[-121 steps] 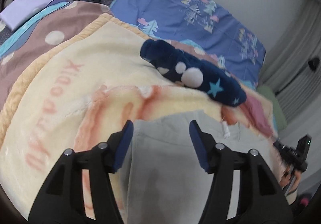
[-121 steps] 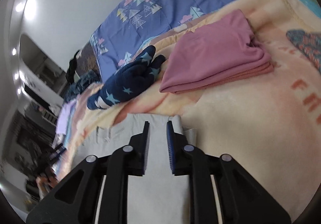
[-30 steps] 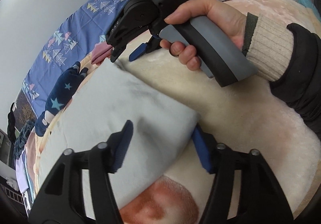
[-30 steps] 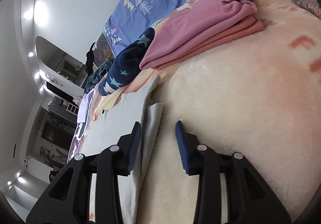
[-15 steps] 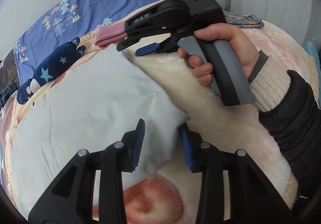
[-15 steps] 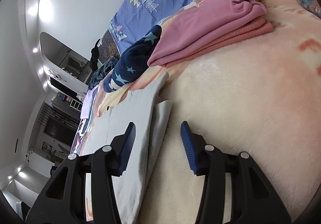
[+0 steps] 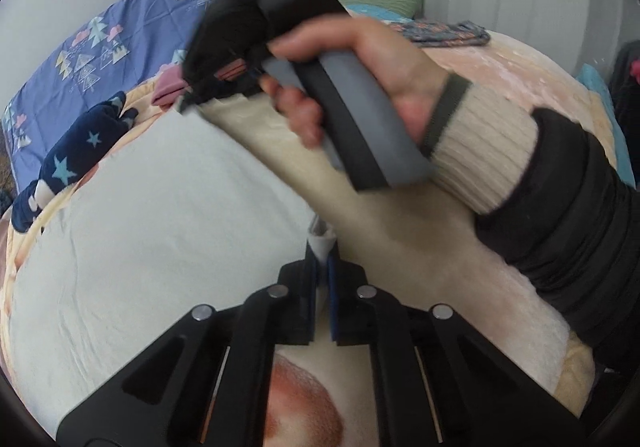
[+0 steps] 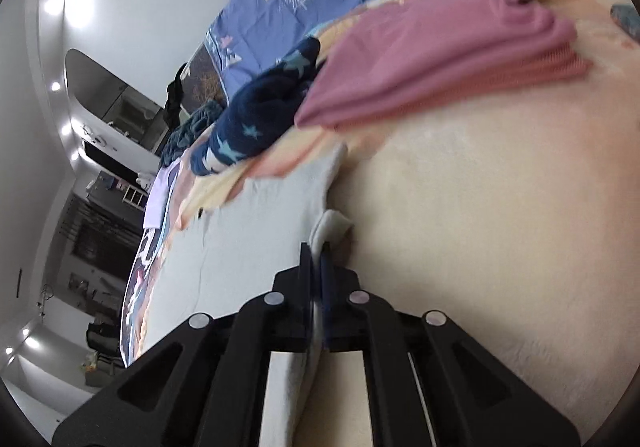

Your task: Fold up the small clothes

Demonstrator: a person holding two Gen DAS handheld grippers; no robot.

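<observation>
Left gripper clamped on near corner of grey garment; right gripper clamped on its far corner; cream blanket beneath

The left gripper pointed toward 12 o'clock, jaws clamped together. The right gripper was likewise clamped. The right hand gripped its handle at 1 o'clock.

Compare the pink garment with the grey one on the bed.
The pink garment is already folded into a stack; the grey garment lies spread out flat. No gripper touches the pink one; the left gripper and right gripper are each shut on an edge of the grey one. Both rest on the cream blanket.
</observation>
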